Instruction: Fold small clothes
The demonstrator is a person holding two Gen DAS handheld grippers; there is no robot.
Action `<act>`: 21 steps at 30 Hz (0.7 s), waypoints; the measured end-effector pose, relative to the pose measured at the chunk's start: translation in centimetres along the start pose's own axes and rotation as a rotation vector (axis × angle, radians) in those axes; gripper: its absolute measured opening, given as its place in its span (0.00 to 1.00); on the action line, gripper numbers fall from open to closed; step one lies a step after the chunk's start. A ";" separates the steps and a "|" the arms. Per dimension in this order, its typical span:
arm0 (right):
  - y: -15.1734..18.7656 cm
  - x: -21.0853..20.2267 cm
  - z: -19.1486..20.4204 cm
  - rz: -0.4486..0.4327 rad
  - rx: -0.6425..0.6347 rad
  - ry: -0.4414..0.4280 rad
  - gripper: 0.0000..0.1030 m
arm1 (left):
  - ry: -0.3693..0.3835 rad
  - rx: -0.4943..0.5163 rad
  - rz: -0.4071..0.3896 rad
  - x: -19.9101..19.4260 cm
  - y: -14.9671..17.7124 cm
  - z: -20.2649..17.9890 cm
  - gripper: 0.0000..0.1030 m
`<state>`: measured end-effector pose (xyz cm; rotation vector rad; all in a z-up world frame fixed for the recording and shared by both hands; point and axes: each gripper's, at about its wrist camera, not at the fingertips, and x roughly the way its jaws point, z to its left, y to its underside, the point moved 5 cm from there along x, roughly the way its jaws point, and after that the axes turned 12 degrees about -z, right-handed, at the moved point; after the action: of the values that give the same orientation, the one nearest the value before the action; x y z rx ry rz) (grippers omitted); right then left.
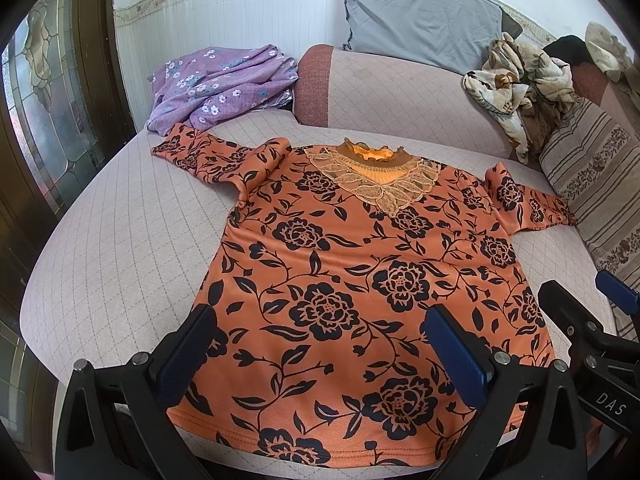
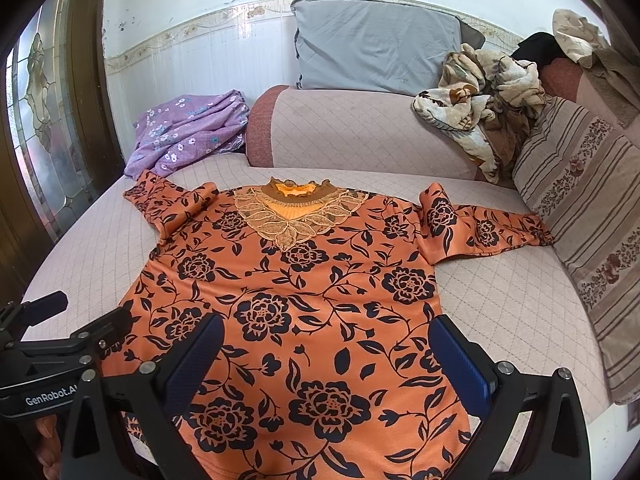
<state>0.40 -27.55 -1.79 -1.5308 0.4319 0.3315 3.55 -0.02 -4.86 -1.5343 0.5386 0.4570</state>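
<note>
The orange flowered top [image 1: 344, 280] lies flat, front up, on the sofa seat [image 1: 120, 248]; it looks light, limp and slippery, so pinch hem corners or sleeves. Left gripper [image 1: 320, 356] and right gripper [image 2: 326, 360] hover open, empty

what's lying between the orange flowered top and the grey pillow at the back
In both views, the sofa's quilted backrest rises between the orange flowered top and the grey pillow; a bare strip of seat cover lies before it.
</note>
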 end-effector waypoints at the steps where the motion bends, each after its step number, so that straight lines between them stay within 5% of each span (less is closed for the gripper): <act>1: 0.0 0.0 0.0 0.000 0.002 -0.002 1.00 | -0.001 0.000 0.000 0.0 0.0 0.0 1.00; 21: 0.2 0.1 0.2 0.004 -0.001 -0.004 1.00 | -0.003 0.003 0.003 0.1 0.1 -0.1 1.00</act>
<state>0.41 -27.34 -2.01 -1.5302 0.4315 0.3376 3.58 -0.09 -5.06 -1.5302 0.5395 0.4604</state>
